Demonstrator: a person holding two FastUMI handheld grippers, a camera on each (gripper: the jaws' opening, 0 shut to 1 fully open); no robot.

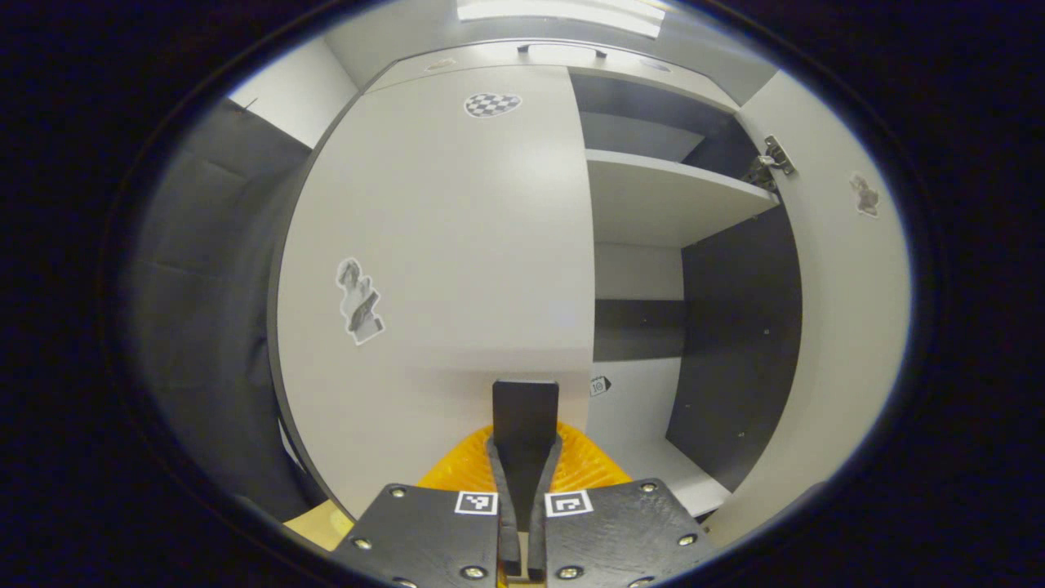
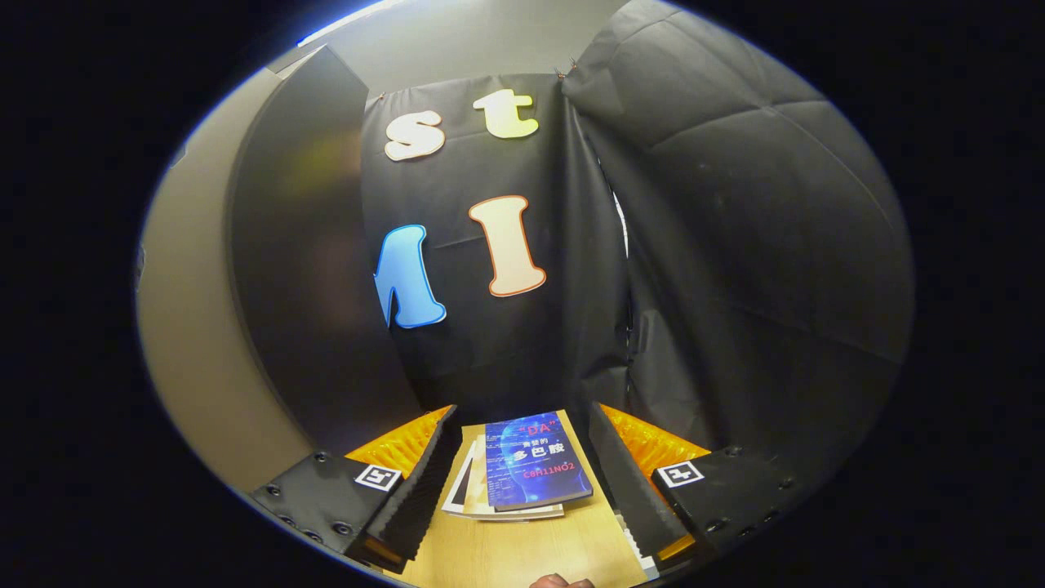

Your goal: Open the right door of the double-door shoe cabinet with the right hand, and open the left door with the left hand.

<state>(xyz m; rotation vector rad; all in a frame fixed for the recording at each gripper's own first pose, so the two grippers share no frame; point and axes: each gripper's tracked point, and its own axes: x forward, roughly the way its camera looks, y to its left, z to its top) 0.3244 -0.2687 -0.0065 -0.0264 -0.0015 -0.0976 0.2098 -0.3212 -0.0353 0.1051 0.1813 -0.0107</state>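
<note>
In the left gripper view the shoe cabinet stands close ahead. Its left door (image 1: pixel 441 245), white with a few stickers, lies flat and closed. The right door (image 1: pixel 849 310) is swung wide open at the right, hinge showing near its top. Between them the open right half shows a white shelf (image 1: pixel 661 196) and dark inner walls. My left gripper (image 1: pixel 525 408) is shut, fingers pressed together with nothing between them, tips low against the left door just left of its free edge. My right gripper (image 2: pixel 522 412) is open and holds nothing, turned away towards the booth wall.
Below the right gripper a wooden table (image 2: pixel 522 547) carries a blue book (image 2: pixel 531 461) on top of some papers. A dark panel (image 2: pixel 302 269) and a beige surface (image 2: pixel 196 327) rise at the left of that view. Black cloth hangs left of the cabinet (image 1: pixel 204 310).
</note>
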